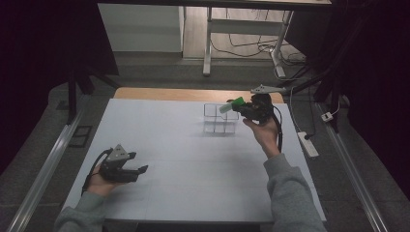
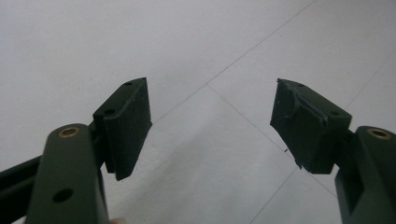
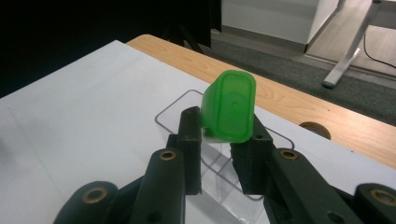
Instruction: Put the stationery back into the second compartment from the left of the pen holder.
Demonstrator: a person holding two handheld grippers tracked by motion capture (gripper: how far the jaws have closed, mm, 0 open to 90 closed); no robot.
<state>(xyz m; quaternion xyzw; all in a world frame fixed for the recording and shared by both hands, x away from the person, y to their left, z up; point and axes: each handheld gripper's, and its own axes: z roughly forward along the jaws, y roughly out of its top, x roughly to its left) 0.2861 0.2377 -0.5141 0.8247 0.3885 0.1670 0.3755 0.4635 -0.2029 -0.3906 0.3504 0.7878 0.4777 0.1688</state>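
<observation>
High view, lower left of the frame: the left gripper [image 1: 138, 170] is resting low on the white table [image 1: 183, 159], held in the person's left hand [image 1: 99, 182], and it is carrying nothing. Left gripper view is confirming this, with the two black jaws standing wide apart and bare table surface lying between them.

Farther up, right of centre in the high view, the right gripper [image 1: 241, 108] is clenching a small green container [image 1: 232, 105] and holding it above the clear compartment organizer [image 1: 220, 119], which is sitting toward the far edge of the table. Right gripper view is showing the green container [image 3: 229, 106] at frame centre, pinched between the jaws by its lower part and tilting its flat end toward the camera, with the transparent organizer [image 3: 219, 168] lying just under and beyond the jaws. Beyond that, the wooden table edge [image 3: 280, 100] is crossing the upper right of the frame.

The step in hand is looking like the placing of the green container into one of the clear compartments. Which compartment it is hanging over cannot be told. The next move is probably calling for lining the container up with an open cell, lowering it inside the walls, and only then releasing the jaws.
</observation>
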